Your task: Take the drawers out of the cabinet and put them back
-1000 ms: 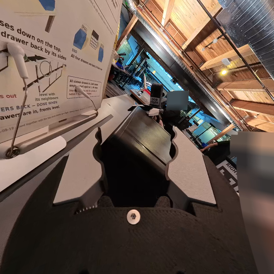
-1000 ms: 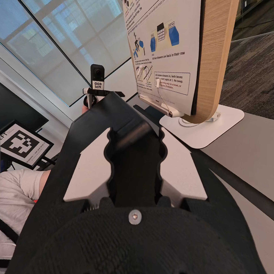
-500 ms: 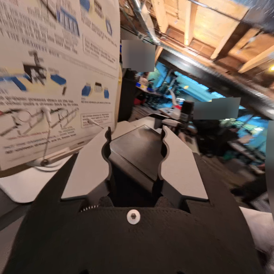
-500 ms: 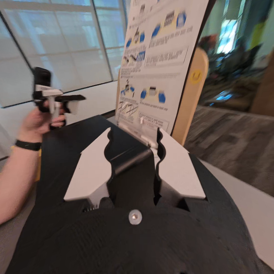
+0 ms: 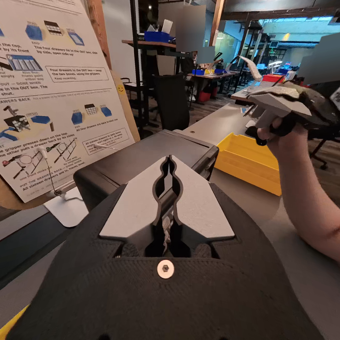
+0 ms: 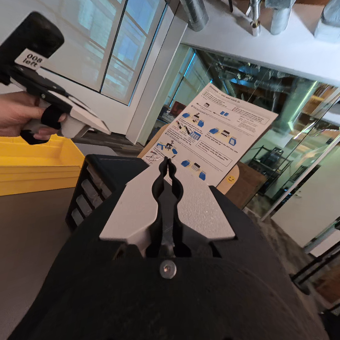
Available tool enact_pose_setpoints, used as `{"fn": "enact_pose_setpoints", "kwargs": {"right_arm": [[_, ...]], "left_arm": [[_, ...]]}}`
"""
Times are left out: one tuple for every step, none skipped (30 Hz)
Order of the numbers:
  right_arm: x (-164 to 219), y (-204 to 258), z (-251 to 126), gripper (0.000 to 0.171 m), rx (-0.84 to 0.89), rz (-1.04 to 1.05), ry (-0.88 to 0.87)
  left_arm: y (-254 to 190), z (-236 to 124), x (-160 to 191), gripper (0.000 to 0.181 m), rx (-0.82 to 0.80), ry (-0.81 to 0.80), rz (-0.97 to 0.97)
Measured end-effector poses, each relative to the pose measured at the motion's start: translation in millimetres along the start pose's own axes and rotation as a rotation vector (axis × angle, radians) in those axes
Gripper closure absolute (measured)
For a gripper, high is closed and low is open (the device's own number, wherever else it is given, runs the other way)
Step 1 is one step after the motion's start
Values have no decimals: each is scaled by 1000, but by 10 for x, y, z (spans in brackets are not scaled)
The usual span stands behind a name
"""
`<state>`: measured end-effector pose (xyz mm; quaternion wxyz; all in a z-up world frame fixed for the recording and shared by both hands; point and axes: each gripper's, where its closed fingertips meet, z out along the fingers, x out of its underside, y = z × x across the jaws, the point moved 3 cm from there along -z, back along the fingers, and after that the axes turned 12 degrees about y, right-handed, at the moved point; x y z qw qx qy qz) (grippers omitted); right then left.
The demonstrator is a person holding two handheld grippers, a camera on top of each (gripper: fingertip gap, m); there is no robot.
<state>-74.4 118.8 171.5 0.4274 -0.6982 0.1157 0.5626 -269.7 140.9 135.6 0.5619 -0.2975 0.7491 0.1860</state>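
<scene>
Left gripper [image 5: 169,157] now clenched, fingertips meeting, nothing between them; a second ago spread wide around the black cabinet [image 5: 147,165]. Same for right gripper [image 6: 167,159]: tips pressed together and empty, earlier splayed on either side of the cabinet body. Cabinet no longer lifted and tilted between the two tools; now resting upright on the grey table [image 5: 248,211], just ahead of and below both grippers. Clear drawer fronts [image 6: 88,195] seen in the cabinet's face in the right wrist view, seated in their slots. Yellow bin [image 5: 246,161] on the table just beside the cabinet, on the drawer-face side, apparently empty; not seen in earlier frames. Instruction sheet [image 5: 55,92] on a wooden stand behind the cabinet, clipped at the bottom edge, sharper than half a second ago. Views levelled out: ceiling beams gone from the left wrist view, replaced by desks and an office chair [image 5: 171,103] in the background. Right tool with hand [image 5: 281,136] raised off to the side above the bin. Left tool likewise held up over the bin in the right wrist view, hand [image 6: 20,116] around its grip.
</scene>
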Motion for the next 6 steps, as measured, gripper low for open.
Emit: {"fn": "enact_pose_setpoints", "kwargs": {"right_arm": [[18,121,14,171,12,-23,-5],[53,250,39,171,32,-56,-7],[102,386,80,171,59,-108,1],[160,527,131,171,94,-163,14],[218,691,191,171,118,-225,29],[279,875,257,171,128,-289,44]], "left_arm": [[-7,-8,11,181,-34,2,2],[5,-10,30,181,-77,4,4],[30,-3,64,181,-122,16,13],[63,7,101,181,-165,35,26],[93,16,128,181,-199,46,34],[99,34,157,181,-206,59,39]]}}
